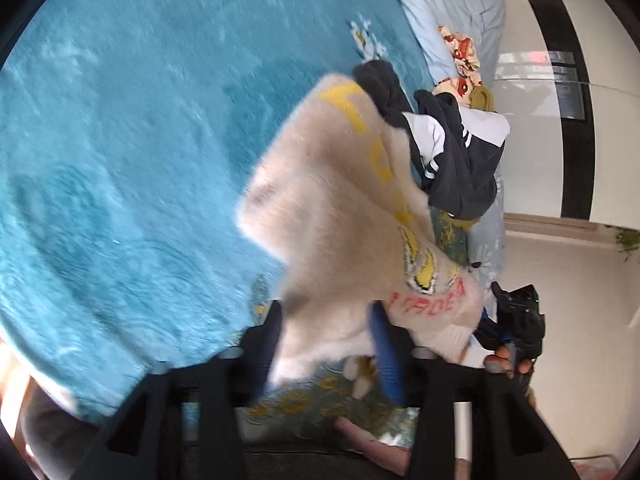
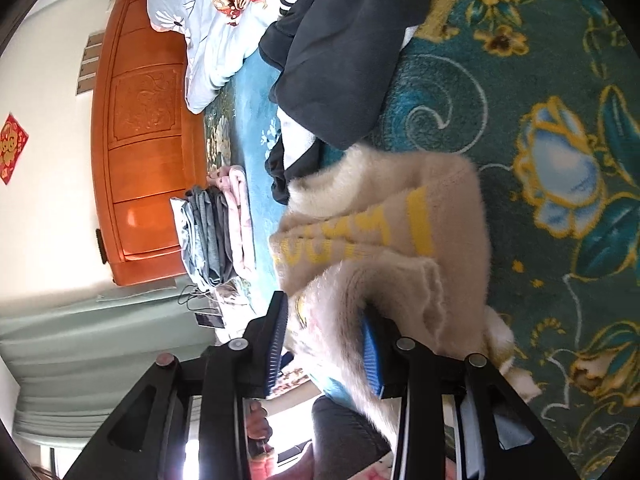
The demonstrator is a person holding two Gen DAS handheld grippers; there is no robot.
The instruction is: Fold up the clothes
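Note:
A fluffy cream sweater (image 1: 332,216) with yellow letters and a red print hangs lifted over the bed. My left gripper (image 1: 326,320) is shut on one edge of it, cloth bunched between the blue pads. In the right wrist view the same cream sweater (image 2: 384,216) is doubled over, and my right gripper (image 2: 326,324) is shut on its other edge. The right gripper (image 1: 516,320), with a hand on it, shows at the lower right of the left wrist view.
A blue plush blanket (image 1: 140,140) covers the bed. A dark jacket with white panels (image 1: 456,152) lies crumpled beyond the sweater. A stack of folded clothes (image 2: 218,232) sits by the orange wooden headboard (image 2: 140,140). A pale blue pillow (image 2: 200,20) lies near it.

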